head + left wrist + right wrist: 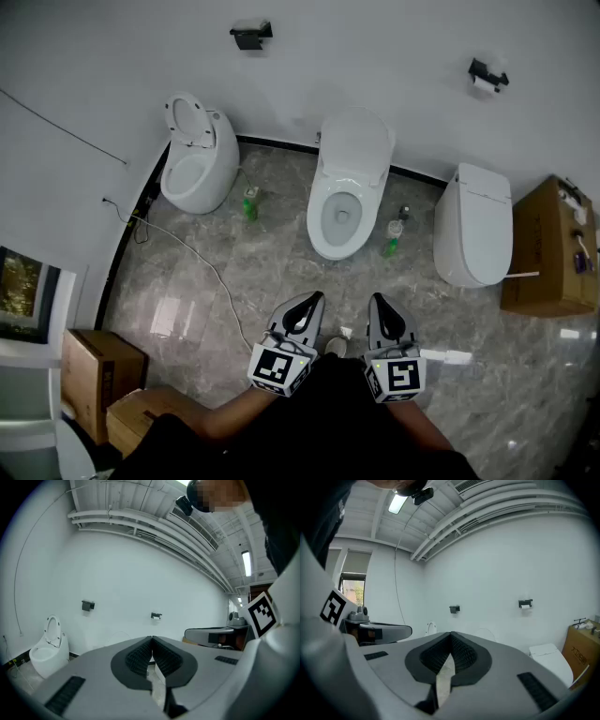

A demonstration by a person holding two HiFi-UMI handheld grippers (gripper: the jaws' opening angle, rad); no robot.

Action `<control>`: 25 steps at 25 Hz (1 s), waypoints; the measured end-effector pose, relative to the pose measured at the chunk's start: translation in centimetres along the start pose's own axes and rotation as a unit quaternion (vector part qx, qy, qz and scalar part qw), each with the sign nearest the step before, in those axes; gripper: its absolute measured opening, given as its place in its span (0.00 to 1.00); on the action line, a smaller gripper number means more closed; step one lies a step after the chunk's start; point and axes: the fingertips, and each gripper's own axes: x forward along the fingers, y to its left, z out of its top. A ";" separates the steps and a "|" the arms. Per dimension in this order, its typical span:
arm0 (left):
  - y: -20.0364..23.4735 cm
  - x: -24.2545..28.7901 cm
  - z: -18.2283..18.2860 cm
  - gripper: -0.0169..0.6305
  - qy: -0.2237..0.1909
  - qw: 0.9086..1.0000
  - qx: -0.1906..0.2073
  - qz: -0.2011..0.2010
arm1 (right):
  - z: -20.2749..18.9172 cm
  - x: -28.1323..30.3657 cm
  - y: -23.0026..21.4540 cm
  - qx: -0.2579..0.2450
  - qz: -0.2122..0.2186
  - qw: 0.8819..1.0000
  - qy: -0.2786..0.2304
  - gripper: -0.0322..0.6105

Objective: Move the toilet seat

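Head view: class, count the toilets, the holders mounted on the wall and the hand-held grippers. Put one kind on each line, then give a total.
Toilets: 3
Wall holders: 2
Grippers: 2
Total: 7

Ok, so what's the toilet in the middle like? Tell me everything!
The middle toilet is white, smooth and glossy like ceramic, with an egg-shaped bowl. Its lid is up, leaning back toward the wall, so the greyish inside shows. It stands on the grey marbled floor. A green bottle stands beside it.
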 end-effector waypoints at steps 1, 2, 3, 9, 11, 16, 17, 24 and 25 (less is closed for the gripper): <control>-0.2 0.1 -0.1 0.05 -0.003 1.000 -0.001 0.000 | -0.2 0.0 -0.2 -0.003 0.002 1.000 0.001 0.10; -0.3 0.2 -0.1 0.05 -0.006 1.000 -0.003 0.000 | -0.4 -0.1 -0.4 -0.006 0.004 1.000 0.001 0.10; -0.5 0.3 -0.1 0.05 -0.009 1.000 -0.004 0.000 | -0.4 -0.1 -0.6 -0.007 0.004 1.000 0.000 0.10; -0.2 0.4 0.6 0.05 -0.015 1.000 -0.001 0.014 | -0.1 -0.6 -0.9 0.009 0.026 0.999 -0.020 0.10; 0.3 0.4 0.8 0.05 -0.018 1.000 0.001 0.024 | -0.2 -0.8 -1.2 0.021 0.031 0.999 -0.023 0.10; 2.0 0.0 0.4 0.05 -0.019 0.999 0.005 0.034 | -1.5 -0.4 -0.8 0.039 0.035 0.998 -0.020 0.10; 2.1 -0.1 0.2 0.05 -0.015 0.999 0.005 0.035 | -1.8 -0.3 -0.6 0.031 0.035 0.999 -0.017 0.10; 3.8 0.9 -1.2 0.05 0.001 1.000 -0.004 0.030 | -2.5 1.2 -0.3 0.019 0.030 0.999 -0.007 0.10; 4.1 1.2 -1.3 0.05 0.001 1.000 -0.006 0.029 | -2.7 1.6 -0.4 0.023 0.027 0.999 -0.006 0.10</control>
